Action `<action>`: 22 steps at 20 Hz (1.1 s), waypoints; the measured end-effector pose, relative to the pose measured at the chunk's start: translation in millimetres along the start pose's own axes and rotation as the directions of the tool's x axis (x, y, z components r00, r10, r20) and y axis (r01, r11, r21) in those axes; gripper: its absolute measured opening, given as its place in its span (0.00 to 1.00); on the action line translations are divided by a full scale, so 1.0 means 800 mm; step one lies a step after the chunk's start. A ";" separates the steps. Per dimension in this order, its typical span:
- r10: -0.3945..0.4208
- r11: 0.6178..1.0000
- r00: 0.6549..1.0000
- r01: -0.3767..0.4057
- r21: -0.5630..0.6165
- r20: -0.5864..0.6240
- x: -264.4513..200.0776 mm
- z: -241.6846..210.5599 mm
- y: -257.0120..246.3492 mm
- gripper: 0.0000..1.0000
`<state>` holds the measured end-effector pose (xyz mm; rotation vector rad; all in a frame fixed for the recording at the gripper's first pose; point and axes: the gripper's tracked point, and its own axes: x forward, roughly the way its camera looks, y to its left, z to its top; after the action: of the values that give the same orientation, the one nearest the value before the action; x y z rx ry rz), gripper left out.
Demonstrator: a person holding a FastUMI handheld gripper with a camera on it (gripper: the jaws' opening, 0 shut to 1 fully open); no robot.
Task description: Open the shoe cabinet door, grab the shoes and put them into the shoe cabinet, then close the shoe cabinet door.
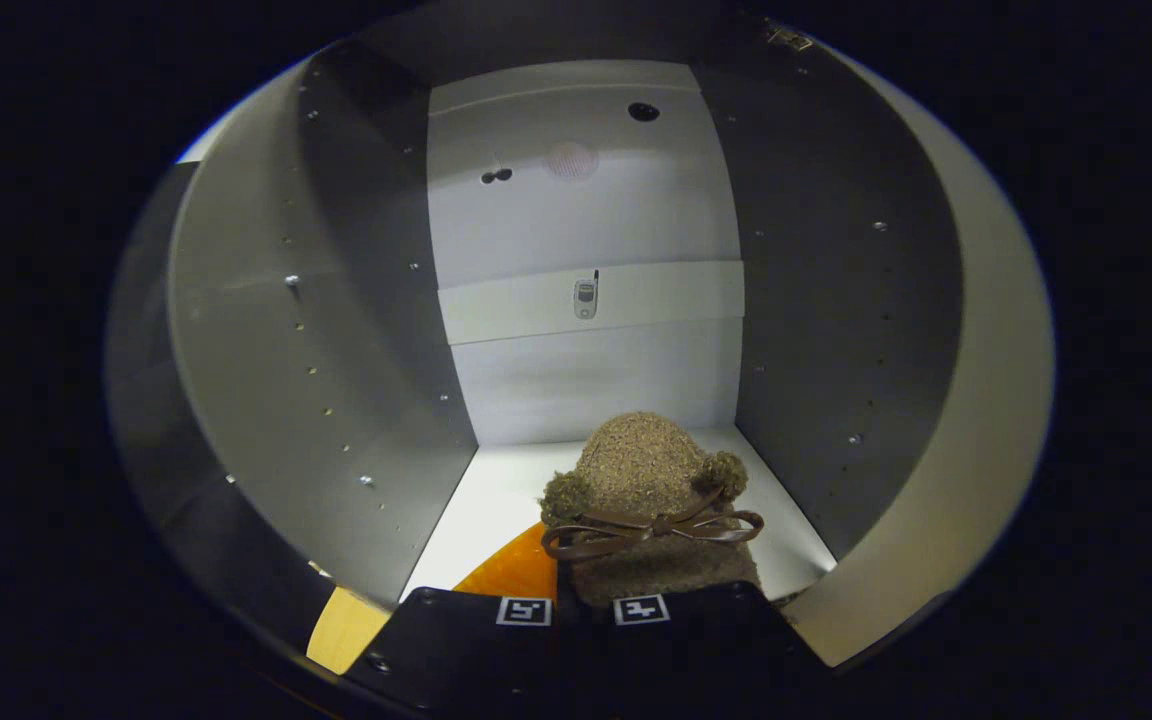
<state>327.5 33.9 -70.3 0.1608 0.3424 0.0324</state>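
Gripper view, looking into the open cabinet [336, 330]. The gripper [581, 612] reaches through the doorway with a shoe [648, 490] carried toe-first between its fingers. The fingers stand close together, and the heel end of the shoe disappears between them; both appear to press on it, so the grip reads as closed on the shoe. The toe points toward the back wall [586, 380], a sensible way to carry it, since the shoe can then be set down in line with the reach and the fingers drawn straight back out.

The shoe is brown and fuzzy, with two small pompoms and a thin bow [651, 532] across its upper. It sits low over the pale shelf floor [496, 500]; whether its sole touches the floor cannot be told. An orange shape [516, 570] shows just left of the shoe by the fingers; what it is cannot be told.

Inside, the cabinet holds little else: grey side walls with rows of peg holes, a pale rail [516, 305] across the back wall bearing a small device [586, 297], and a few holes above it. By this stage the door is judged open and the placing step under way; release and door closing remain.
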 end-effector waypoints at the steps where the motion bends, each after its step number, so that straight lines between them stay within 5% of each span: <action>1: 0.001 1.000 1.000 -0.001 -0.005 -0.008 0.017 0.001 0.002 0.08; 9: -0.016 1.000 0.987 0.013 -0.024 -0.157 0.141 -0.035 -0.003 0.08; 16: -0.056 0.998 0.976 0.063 0.026 -0.211 0.190 -0.051 -0.007 0.09; 19: -0.023 0.999 0.972 0.029 0.024 -0.235 0.177 -0.056 0.008 0.21; 22: 0.026 1.000 0.971 -0.027 0.000 -0.237 0.146 -0.053 0.024 0.62</action>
<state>423.3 66.4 -145.0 0.1589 0.5793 0.0791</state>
